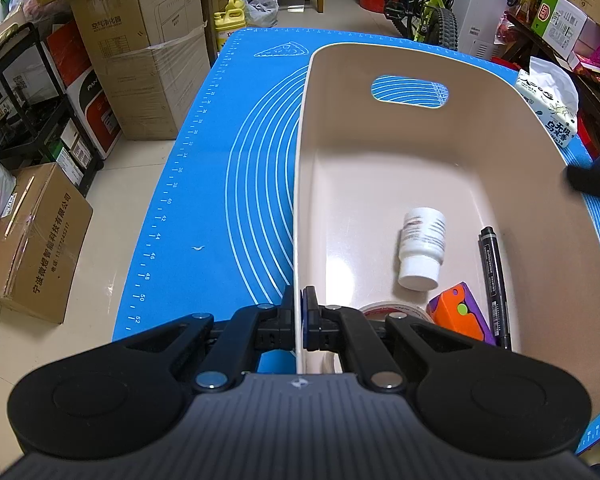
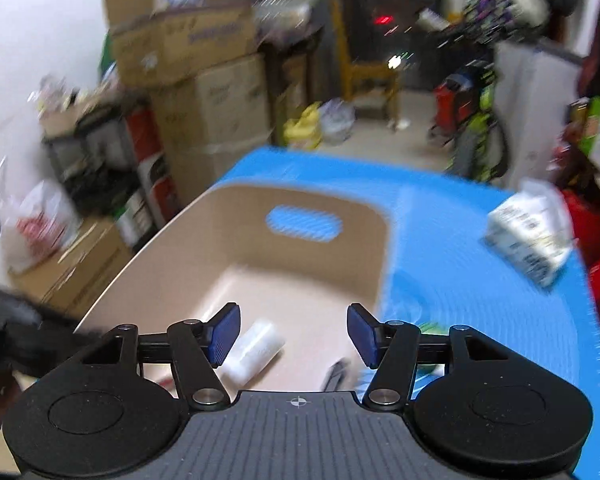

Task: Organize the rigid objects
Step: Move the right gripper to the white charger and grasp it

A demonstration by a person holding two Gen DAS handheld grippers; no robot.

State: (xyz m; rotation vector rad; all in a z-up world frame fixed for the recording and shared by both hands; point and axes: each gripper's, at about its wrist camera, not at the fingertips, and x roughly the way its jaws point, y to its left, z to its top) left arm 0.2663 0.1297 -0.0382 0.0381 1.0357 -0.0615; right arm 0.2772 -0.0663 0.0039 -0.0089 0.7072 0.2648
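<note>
Evidently steadying the beige bin (image 1: 380,152) with the left gripper (image 1: 303,316) clamped on its near rim, so the right gripper (image 2: 294,336), jaws parted and empty, can drop items beside the white bottle (image 1: 422,246) and marker (image 1: 495,280) inside.

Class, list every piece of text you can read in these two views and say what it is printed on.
"空气净化器": big cardboard box.
"宁波微熠智能科技有限公司": floor carton.
"无极乌龙茶": tissue pack.
Ruler numbers "40" to "52": blue mat.
White bottle and black marker labels: too small.
Right wrist view: all blurred.
</note>
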